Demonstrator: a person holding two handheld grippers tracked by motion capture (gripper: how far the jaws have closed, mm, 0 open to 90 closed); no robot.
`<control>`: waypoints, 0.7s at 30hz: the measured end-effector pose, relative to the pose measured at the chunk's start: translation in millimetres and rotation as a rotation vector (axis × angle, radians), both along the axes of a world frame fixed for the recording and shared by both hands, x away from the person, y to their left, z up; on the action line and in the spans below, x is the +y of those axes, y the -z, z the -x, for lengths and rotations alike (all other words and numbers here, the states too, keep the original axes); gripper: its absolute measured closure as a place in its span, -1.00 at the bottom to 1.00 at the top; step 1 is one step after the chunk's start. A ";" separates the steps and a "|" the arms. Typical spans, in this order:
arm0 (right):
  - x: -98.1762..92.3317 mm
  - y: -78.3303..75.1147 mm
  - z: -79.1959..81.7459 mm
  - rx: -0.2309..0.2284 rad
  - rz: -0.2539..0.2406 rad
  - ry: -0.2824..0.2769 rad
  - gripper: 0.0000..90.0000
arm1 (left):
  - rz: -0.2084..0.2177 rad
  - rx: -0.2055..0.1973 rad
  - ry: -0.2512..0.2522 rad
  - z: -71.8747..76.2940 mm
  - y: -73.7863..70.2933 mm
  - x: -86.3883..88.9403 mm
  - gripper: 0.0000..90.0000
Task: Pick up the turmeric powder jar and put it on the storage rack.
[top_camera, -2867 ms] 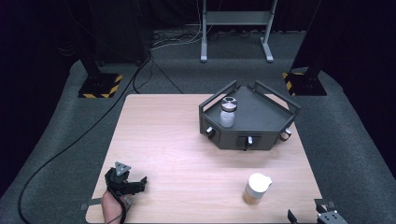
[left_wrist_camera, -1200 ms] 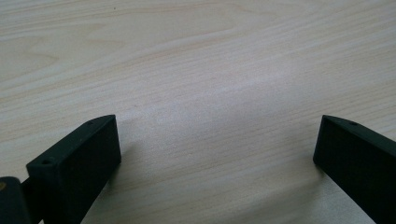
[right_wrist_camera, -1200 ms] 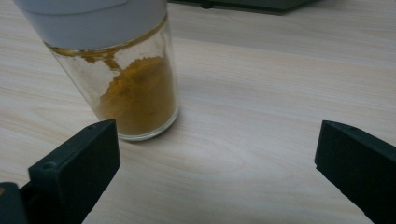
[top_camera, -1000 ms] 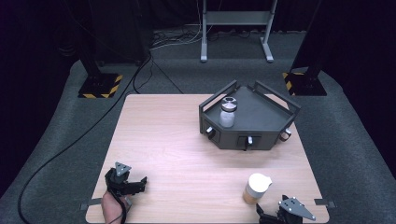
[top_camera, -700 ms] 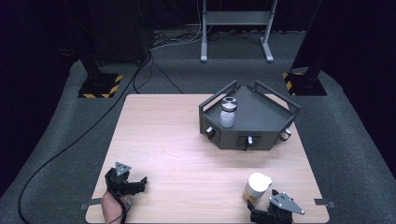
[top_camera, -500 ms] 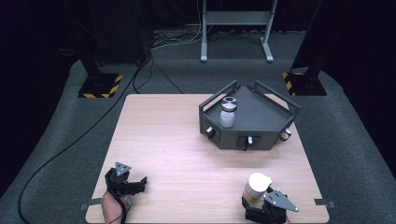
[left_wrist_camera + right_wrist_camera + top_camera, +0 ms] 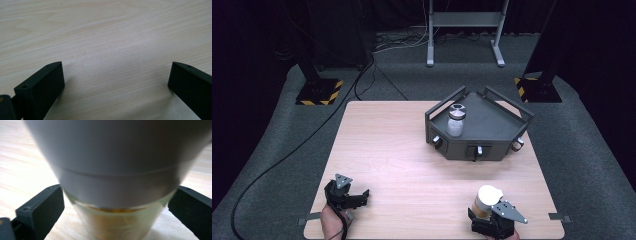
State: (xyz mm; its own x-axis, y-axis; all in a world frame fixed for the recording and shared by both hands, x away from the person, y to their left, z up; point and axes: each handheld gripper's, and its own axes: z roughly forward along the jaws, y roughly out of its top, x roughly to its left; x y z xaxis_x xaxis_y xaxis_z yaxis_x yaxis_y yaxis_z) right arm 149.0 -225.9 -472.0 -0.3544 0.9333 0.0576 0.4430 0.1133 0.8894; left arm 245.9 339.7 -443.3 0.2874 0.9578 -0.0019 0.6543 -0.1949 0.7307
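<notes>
A glass jar with a white lid (image 7: 487, 196) and brownish contents stands near the table's front right edge. My right gripper (image 7: 486, 214) sits just behind it, open, with one black jaw on each side of the jar (image 7: 117, 180); neither jaw visibly presses on the glass. My left gripper (image 7: 361, 197) rests at the front left of the table, held by a hand, open. Its jaws stand wide apart over bare wood, and the left gripper (image 7: 116, 80) has nothing between them.
A dark grey angular tray (image 7: 497, 120) with knobs on its front stands at the back right of the wooden table (image 7: 402, 150). A small metal-lidded jar (image 7: 455, 120) stands in its left part. Stands and cables lie on the floor beyond.
My right gripper came in from the bottom right corner and slid left and forward until its jaws flank the white-lidded jar. The left gripper and both jars stayed put.
</notes>
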 end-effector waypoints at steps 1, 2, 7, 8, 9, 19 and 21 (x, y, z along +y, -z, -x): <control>-0.4 -0.1 -0.2 0.001 0.000 -0.001 -0.90 | 0.000 -0.001 0.000 0.0 0.1 0.0 -0.99; -1.8 -0.6 -1.9 0.009 -0.002 -0.010 -0.82 | -0.001 -0.001 0.001 0.1 0.1 0.0 -0.99; -1.9 0.6 -1.4 0.005 0.005 -0.020 -0.41 | -0.001 -0.001 0.001 0.1 0.0 0.0 -0.98; -0.4 0.2 -1.0 0.004 0.015 -0.017 -0.36 | -0.001 -0.001 0.001 0.1 0.1 0.0 -0.98; -0.2 0.3 -0.7 0.001 0.023 -0.019 -0.35 | 0.000 -0.001 0.000 0.1 0.0 0.0 -0.98; 2.7 0.6 1.7 -0.013 0.045 -0.015 -0.32 | -0.001 -0.001 0.001 0.1 0.1 0.0 -0.98; 2.9 0.7 2.0 -0.014 0.045 -0.014 -0.32 | -0.001 -0.001 0.001 0.1 0.1 0.0 -0.98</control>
State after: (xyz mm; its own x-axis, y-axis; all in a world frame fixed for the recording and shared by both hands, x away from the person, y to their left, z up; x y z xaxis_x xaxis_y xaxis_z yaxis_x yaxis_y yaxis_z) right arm 147.0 -223.1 -472.6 -0.3677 0.9299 0.0109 0.4291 0.1592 0.8891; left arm 245.8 339.7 -443.4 0.2883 0.9575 -0.0006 0.6534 -0.1963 0.7312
